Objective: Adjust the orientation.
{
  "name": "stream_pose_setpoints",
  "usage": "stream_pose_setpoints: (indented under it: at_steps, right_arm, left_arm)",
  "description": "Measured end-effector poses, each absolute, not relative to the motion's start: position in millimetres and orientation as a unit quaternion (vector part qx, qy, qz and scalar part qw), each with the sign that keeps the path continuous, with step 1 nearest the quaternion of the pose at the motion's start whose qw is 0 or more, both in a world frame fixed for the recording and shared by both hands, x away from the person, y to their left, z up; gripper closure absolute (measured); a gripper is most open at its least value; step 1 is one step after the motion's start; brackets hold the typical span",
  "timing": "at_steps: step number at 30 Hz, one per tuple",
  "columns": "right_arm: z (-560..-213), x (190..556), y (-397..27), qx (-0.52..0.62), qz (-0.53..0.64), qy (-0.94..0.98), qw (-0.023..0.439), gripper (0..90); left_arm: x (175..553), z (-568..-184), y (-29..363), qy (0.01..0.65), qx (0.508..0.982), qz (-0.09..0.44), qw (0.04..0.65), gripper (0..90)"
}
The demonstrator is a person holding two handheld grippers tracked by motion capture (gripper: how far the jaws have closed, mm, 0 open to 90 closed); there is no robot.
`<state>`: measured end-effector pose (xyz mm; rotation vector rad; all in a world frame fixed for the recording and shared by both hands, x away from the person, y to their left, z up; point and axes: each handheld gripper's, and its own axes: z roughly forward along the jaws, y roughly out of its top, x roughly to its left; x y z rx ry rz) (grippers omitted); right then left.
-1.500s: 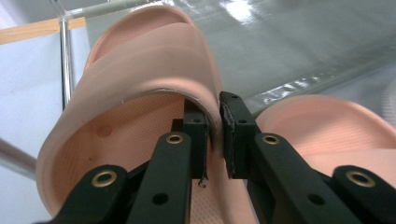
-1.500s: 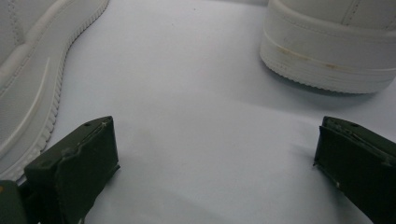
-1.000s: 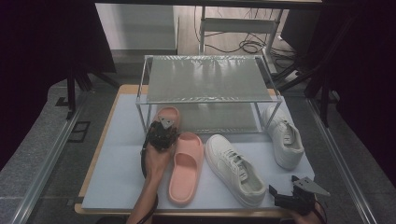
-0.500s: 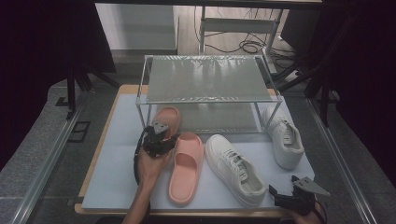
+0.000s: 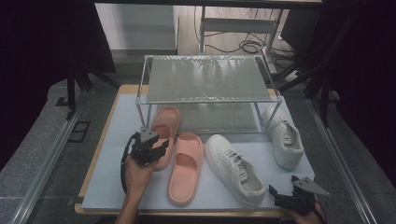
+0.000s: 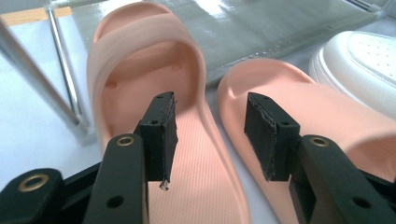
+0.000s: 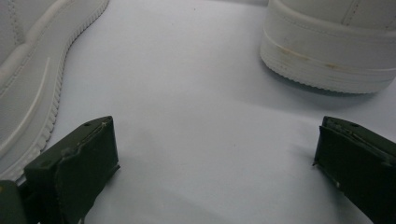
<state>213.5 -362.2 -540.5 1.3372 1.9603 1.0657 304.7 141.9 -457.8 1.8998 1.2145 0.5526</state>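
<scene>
Left gripper (image 5: pixel 156 150) hovers over the heel of the left pink slipper (image 5: pixel 163 128), jaws having just been opening, now parted with nothing between them. That slipper lies on the white mat (image 5: pixel 112 154) at 7 o'clock of the metal rack (image 5: pixel 205 79), toe under its edge, with the second pink slipper (image 5: pixel 186 167) at its 4 o'clock. Right gripper (image 5: pixel 286 198) rests wide open, empty, at 4 o'clock of the near white sneaker (image 5: pixel 233 169).
</scene>
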Motion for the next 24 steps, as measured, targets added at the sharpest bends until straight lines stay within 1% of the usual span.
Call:
stream_pose_setpoints:
  at_steps: [2,5,8,10,13,16,24]
  right_arm:
    - [-540,213,-362,0.495,0.395,0.726,0.267,0.0]
    - [-540,213,-362,0.495,0.395,0.726,0.267,0.0]
    - [-540,214,-362,0.496,0.394,0.726,0.267,0.0]
    - [-540,214,-362,0.496,0.394,0.726,0.267,0.0]
    - [-540,214,-362,0.496,0.394,0.726,0.267,0.0]
    - [-540,214,-362,0.496,0.394,0.726,0.267,0.0]
    - [-540,214,-362,0.496,0.394,0.726,0.267,0.0]
  left_arm:
    - [299,-457,148,0.486,0.745,0.208,0.406,54.5]
    - [293,-458,154,0.488,0.744,0.207,0.406,54.9]
    - [279,-461,163,0.482,0.751,0.215,0.397,60.1]
    - [275,-462,166,0.481,0.752,0.216,0.396,62.0]
    - [264,-467,174,0.481,0.754,0.215,0.393,67.9]
    - [254,-476,181,0.488,0.75,0.203,0.398,73.3]
    - [242,-499,179,0.477,0.772,0.197,0.372,87.6]
